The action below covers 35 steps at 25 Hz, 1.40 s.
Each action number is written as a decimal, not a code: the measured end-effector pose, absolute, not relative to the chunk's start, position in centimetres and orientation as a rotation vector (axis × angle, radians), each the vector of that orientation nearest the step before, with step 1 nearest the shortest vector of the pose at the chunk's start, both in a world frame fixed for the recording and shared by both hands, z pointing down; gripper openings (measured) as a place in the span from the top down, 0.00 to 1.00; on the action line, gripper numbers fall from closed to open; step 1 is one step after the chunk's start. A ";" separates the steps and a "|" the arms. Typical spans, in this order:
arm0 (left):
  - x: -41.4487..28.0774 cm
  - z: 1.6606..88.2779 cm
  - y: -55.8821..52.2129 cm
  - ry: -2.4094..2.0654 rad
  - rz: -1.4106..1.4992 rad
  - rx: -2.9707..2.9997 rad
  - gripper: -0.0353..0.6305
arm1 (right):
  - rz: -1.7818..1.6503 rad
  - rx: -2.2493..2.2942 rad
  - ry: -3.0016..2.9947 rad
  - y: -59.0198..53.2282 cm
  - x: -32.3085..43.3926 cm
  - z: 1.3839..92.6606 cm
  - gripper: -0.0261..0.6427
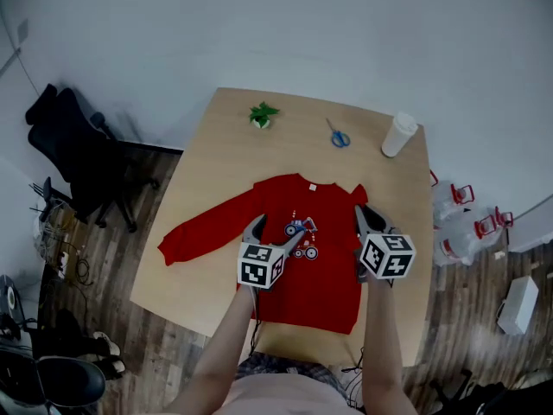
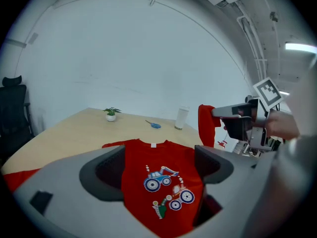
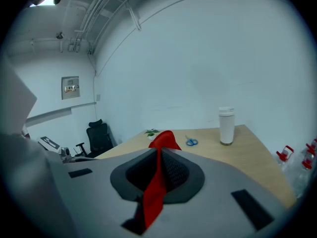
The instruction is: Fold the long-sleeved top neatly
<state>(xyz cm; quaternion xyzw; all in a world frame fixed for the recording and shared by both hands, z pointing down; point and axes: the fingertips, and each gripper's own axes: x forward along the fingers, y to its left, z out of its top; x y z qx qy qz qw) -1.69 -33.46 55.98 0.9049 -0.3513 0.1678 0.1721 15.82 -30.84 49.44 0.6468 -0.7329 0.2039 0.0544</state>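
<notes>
Wooden bench (image 1: 225,137) on plank floor (image 1: 147,353), pale wall (image 1: 259,33) beyond. Red long-sleeved top (image 1: 315,279) lies flat mid-bench. Left gripper (image 1: 278,232) jaws spread above its chest; right gripper (image 1: 367,219) jaws pinch its raised right-side sleeve (image 3: 157,182).

L gripper (image 1: 276,232) jaws apart, empty; R gripper (image 1: 366,216) clamped on sleeve (image 3: 154,192).

- This looks like an office workroom: a black swivel chair (image 1: 73,150) stands at the left, near a plain white wall (image 1: 259,24).
- A light wooden table (image 1: 225,137) carries scissors (image 1: 338,136), a small potted plant (image 1: 262,115) and a white lidded cup (image 1: 399,134) along its far edge.
- The wood-plank floor (image 1: 112,258) has loose cables (image 1: 73,266) at the left.
- Bare pipes (image 2: 252,29) run under the ceiling near a strip light (image 2: 299,46).
</notes>
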 end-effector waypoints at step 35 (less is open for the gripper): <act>-16.0 61.2 -38.1 -1.198 0.506 2.351 0.29 | 0.683 1.236 -2.291 -43.3 -7.7 63.6 0.90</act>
